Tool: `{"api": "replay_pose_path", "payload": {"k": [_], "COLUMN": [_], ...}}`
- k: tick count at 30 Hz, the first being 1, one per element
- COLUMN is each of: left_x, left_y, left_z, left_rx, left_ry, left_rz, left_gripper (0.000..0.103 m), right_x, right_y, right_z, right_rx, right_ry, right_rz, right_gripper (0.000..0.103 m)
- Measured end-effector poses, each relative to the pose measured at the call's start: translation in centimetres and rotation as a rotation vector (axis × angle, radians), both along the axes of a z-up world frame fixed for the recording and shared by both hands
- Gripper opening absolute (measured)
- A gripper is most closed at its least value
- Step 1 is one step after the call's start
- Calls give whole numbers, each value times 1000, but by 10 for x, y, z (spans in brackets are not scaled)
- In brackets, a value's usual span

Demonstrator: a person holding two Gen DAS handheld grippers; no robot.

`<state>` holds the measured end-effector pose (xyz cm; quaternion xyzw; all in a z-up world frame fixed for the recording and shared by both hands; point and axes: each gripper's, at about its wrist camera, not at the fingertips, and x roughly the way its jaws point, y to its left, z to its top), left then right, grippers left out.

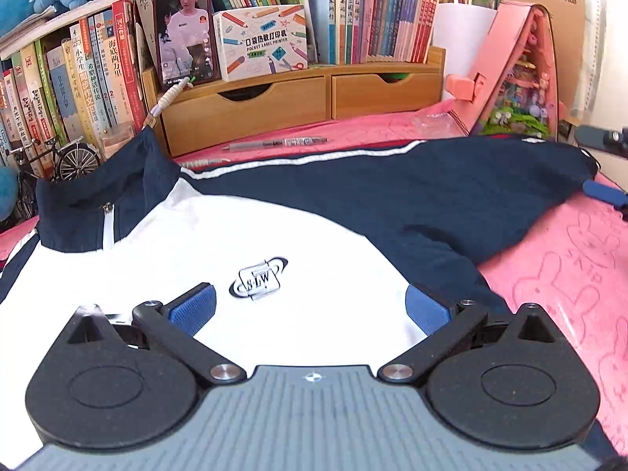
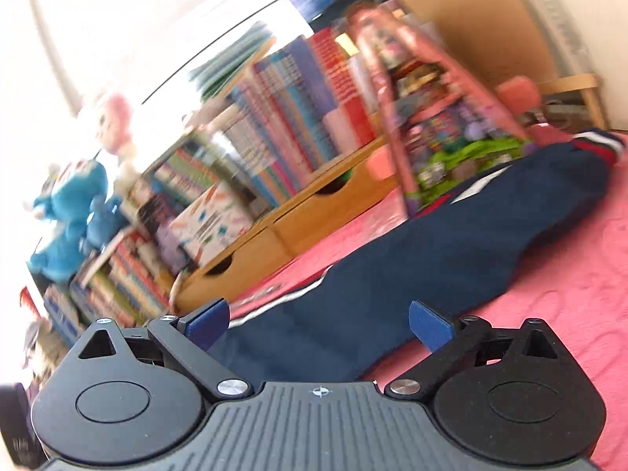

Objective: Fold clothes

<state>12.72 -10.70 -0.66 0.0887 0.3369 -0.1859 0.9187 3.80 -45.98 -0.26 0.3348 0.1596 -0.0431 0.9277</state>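
A white and navy jacket (image 1: 243,235) lies front up on a pink towel (image 1: 569,274), collar at the left and an oval logo (image 1: 257,278) on the chest. Its navy sleeve (image 1: 431,196) stretches to the right, ending in a striped cuff (image 2: 596,145). My left gripper (image 1: 310,310) hovers open over the white chest, with nothing between its blue pads (image 1: 192,310). My right gripper (image 2: 318,324) is open above the wide part of the sleeve (image 2: 392,267), and its view is tilted and blurred. One blue pad (image 1: 604,192) of it shows at the right edge of the left wrist view.
Behind the jacket stand a wooden drawer unit (image 1: 306,98), rows of books (image 1: 373,11), a phone (image 1: 184,31) and a label-printer box (image 1: 263,43). A pen (image 1: 274,143) lies on the towel. A pink toy house (image 1: 510,70) stands back right, a model bicycle (image 1: 70,161) back left.
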Motion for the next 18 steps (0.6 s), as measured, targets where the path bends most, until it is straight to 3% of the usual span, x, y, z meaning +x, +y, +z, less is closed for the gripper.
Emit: {"api": "replay_pose_path", "payload": {"k": [3,5,11,16,18], "left_x": [-11,-11,-12,-13,-13], "left_y": [7,11,15,14,14], "left_z": [-8,-12,-22,-22,-22], "left_rx": [1,-9,-18,-20,-21], "left_ry": [6,18,18,14,15], "left_rz": [4,12,17,23,23], "left_gripper": [103,103,103,103,103], "right_x": [-24,-35,-24,20,38], "right_y": [-62,-95,-146,-152,-154], "right_z": [-1,-8,-33,-34,-34], "right_rx": [30,68,192,170,173], "right_ry": [53,79,103,152,176], "right_rz": [-249,-351,-372,-308,-295], "right_gripper": [99,100,93,84,57]}}
